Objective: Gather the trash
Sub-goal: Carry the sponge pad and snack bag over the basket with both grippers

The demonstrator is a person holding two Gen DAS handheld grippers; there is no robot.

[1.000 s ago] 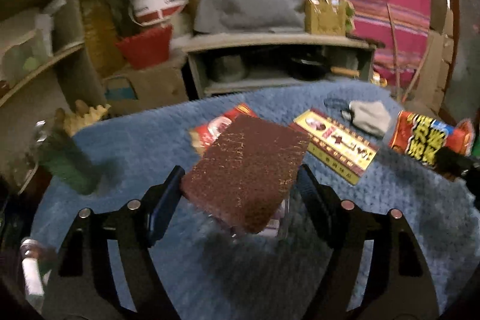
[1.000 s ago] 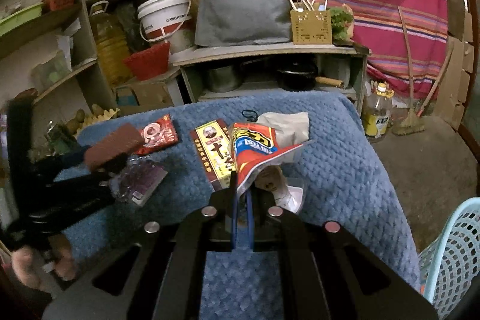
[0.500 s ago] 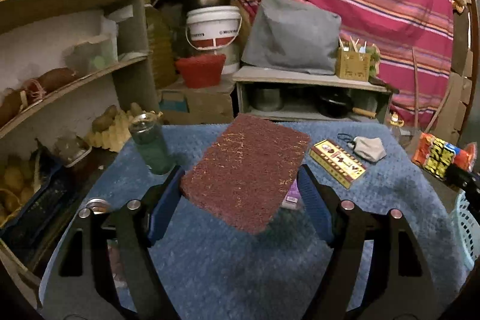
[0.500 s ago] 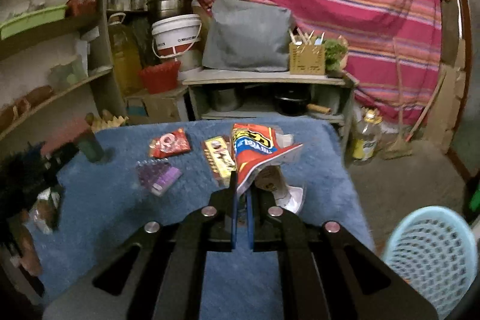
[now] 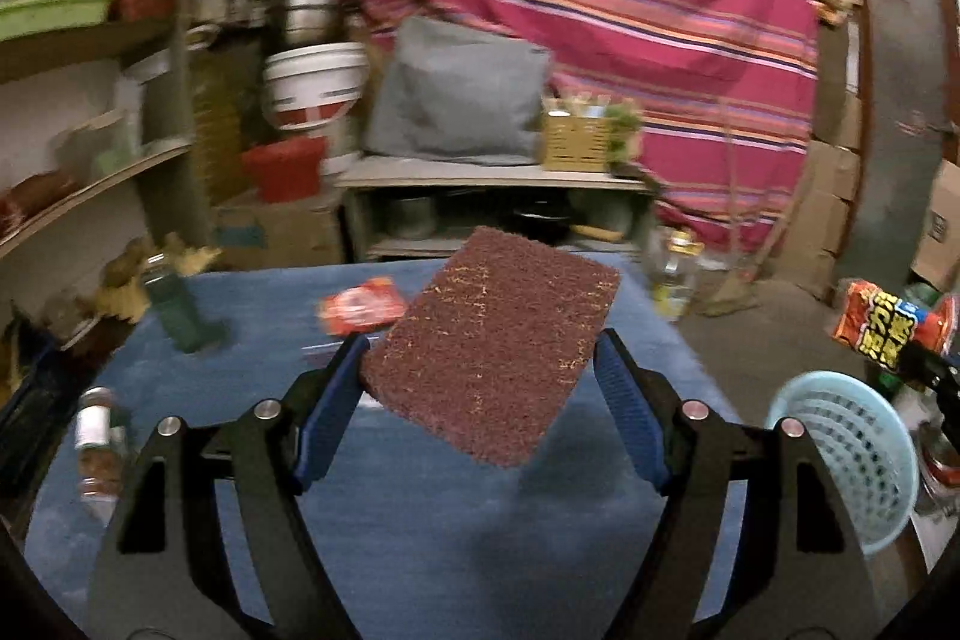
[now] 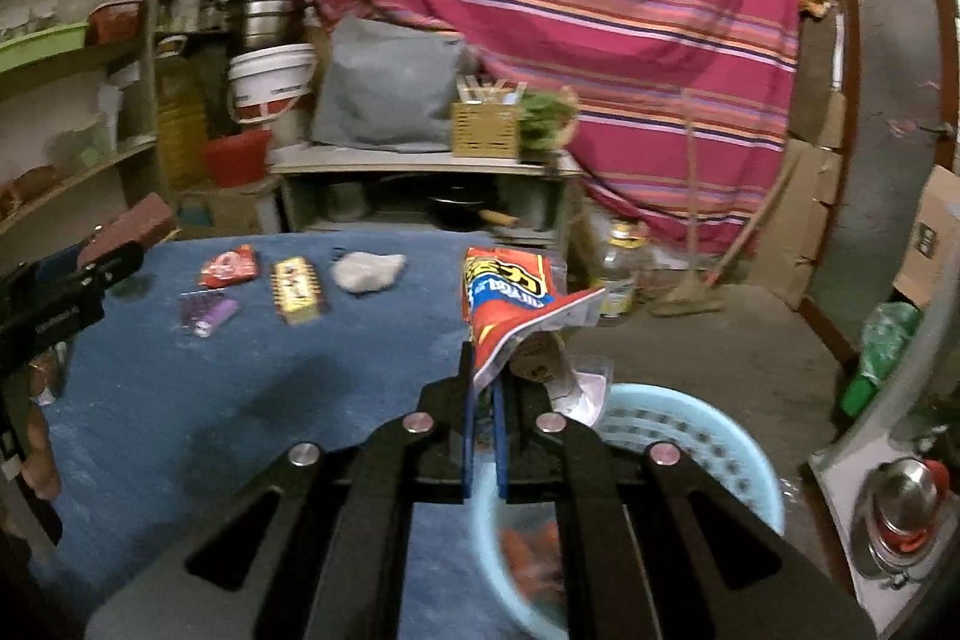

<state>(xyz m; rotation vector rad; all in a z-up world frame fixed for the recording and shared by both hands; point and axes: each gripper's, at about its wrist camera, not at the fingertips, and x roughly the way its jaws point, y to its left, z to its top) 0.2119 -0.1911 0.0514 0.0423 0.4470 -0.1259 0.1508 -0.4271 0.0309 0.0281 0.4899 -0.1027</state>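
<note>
In the last second I had swung both loads off the bench (image 6: 240,400) toward the basket (image 6: 690,418): my right gripper (image 6: 483,400), pinching the snack bag (image 6: 510,298), now hung over it; my left gripper (image 5: 480,394) clamped the scouring pad (image 5: 492,352).

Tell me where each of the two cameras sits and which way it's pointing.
Left wrist: on the left gripper, facing across the blue-covered table; its fingers grip a dark red scouring pad.
Right wrist: on the right gripper, over the table's edge, above the pale blue plastic basket; it pinches a red snack bag.
Shared: table, basket, small red wrapper; each shows the other gripper.
</note>
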